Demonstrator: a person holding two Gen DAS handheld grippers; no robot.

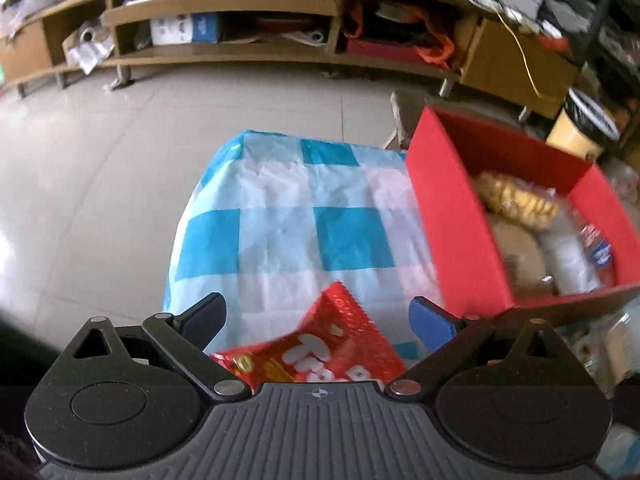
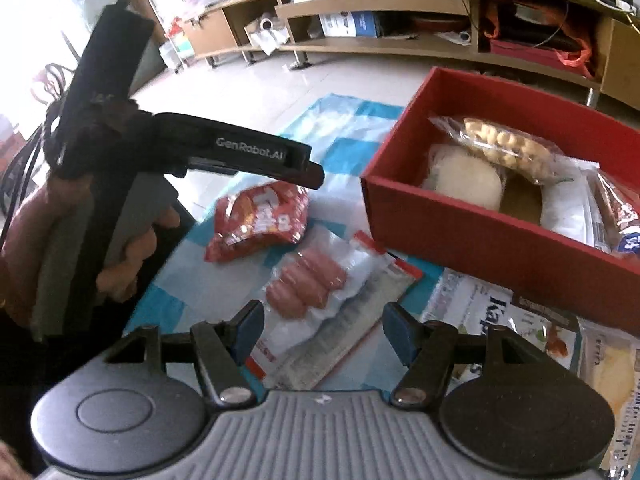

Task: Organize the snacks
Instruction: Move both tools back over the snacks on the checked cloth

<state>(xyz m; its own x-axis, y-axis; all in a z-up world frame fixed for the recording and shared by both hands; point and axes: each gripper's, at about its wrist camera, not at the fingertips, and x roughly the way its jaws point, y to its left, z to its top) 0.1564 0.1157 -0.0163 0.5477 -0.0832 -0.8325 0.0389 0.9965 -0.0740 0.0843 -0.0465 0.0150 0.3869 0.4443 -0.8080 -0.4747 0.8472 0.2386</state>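
Note:
A red snack bag (image 1: 320, 352) with white lettering lies on the blue-and-white checked tablecloth (image 1: 280, 216). My left gripper (image 1: 320, 320) hangs open just above the bag, its pads clear of it. The right wrist view shows the same bag (image 2: 260, 220), with a hand holding the left gripper and one of its fingers (image 2: 296, 164) over the bag. A clear pack of pink sausages (image 2: 308, 284) lies in front of my right gripper (image 2: 324, 328), which is open and holds nothing. The red box (image 2: 460, 224) to the right holds a bag of yellow puffs (image 2: 508, 148) and other packets.
More packets lie at the table's front right: a white printed one (image 2: 480, 312) and a yellowish one (image 2: 612, 368). The red box (image 1: 452, 216) takes up the table's right side. A low wooden shelf unit (image 1: 224, 4) and a yellow bin (image 1: 580, 128) stand beyond the tiled floor.

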